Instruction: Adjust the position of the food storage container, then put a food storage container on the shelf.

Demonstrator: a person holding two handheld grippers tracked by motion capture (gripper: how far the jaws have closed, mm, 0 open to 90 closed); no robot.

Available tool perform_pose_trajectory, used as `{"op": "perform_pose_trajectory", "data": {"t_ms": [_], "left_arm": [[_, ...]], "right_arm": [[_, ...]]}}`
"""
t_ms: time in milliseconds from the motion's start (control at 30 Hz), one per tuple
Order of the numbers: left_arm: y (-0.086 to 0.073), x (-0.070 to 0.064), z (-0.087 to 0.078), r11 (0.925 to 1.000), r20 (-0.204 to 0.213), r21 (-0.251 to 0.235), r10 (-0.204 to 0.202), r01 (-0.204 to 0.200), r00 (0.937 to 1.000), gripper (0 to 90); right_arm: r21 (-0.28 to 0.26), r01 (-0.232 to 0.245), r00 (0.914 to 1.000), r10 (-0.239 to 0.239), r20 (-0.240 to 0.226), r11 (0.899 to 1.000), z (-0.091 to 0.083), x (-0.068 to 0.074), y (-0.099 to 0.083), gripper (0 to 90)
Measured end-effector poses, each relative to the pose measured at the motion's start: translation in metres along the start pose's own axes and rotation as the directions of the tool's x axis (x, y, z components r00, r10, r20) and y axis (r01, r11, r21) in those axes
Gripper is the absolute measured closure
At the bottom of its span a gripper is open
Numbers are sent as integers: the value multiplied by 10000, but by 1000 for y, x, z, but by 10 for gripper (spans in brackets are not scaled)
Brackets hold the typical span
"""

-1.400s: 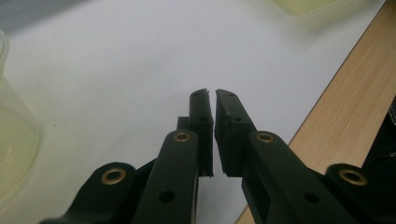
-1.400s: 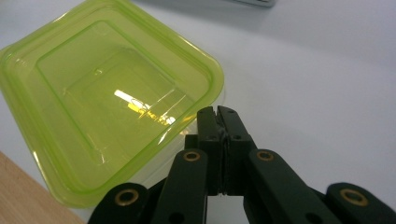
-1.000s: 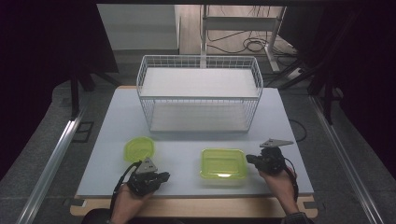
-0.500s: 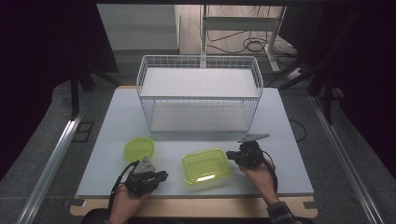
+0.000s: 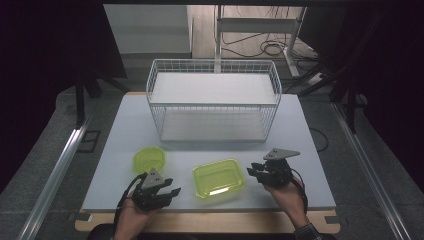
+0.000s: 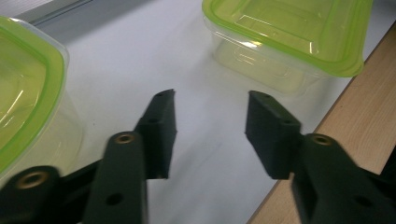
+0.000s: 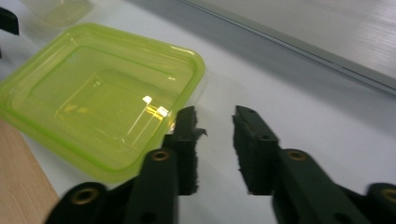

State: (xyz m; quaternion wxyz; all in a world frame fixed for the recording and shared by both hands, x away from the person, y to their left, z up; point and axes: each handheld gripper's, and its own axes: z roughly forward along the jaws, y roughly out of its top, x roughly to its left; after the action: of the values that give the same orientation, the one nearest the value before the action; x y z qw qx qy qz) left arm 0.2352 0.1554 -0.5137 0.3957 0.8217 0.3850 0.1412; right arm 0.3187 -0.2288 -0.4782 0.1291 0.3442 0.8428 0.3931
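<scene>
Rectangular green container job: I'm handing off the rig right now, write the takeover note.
Left gripper: open, empty, low at the near table edge, pointing at the gap between the two containers.
Right gripper: open, empty, just right of the rectangular translucent green lidded plastic container; not gripping it.
That container sits on the white table, near front centre. The smaller round green lidded container is to its left, further back.
White wire basket rack at the back holds nothing.
Done: nothing is in the rack. Left: probably gripping and placing both containers, judging by the layout.

Dim room; lit table; soft close-up blur.
</scene>
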Motion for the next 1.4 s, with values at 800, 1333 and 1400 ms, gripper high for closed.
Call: {"op": "perform_pose_trajectory", "data": {"t_ms": [800,1333,1400], "left_arm": [[-11,-13,1,9971,-156,-125,750,-752,9971,31],[-12,-14,6,9934,-465,399,1089,-1071,9930,39],[-12,-14,7,9936,-475,396,1076,-1058,9931,39]], "right_arm": [[-28,-685,9976,686,124,9976,-3,-1,-23,89],[333,-1634,9809,1659,-1019,9860,-4,-4,-8,296],[465,-1619,9795,1663,-1139,9857,-1,-5,-4,321]]}}
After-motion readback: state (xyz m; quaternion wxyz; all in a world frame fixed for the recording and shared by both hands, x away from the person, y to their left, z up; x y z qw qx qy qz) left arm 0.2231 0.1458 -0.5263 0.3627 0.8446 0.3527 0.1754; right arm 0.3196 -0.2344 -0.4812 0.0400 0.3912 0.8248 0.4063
